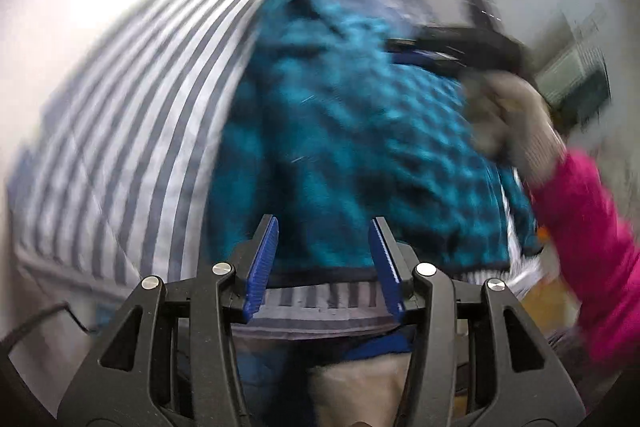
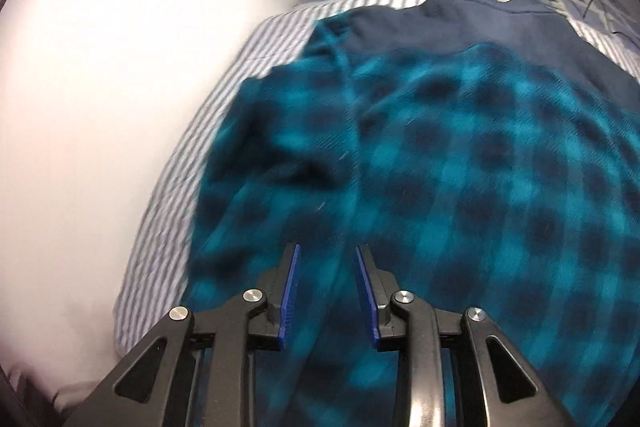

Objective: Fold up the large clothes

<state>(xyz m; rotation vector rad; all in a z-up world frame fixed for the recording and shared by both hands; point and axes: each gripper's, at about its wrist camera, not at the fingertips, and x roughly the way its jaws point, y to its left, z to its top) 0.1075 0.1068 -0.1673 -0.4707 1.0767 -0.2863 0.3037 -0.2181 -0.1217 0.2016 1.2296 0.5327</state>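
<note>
The teal checked shirt (image 2: 460, 155) lies on the striped bed (image 2: 224, 107) under both grippers' parted, empty jaws; no writing is legible.

Both grippers are angled down, left gripper (image 1: 324, 227) and right gripper (image 2: 326, 253) with jaws apart, nothing pinched; pink sleeve (image 1: 592, 251) at right.

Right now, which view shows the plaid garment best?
The right wrist view: the plaid garment fills the frame, spread over the striped sheet, its dark top part visible. The left wrist view shows it smaller, heavily blurred, partly behind a hand.
</note>
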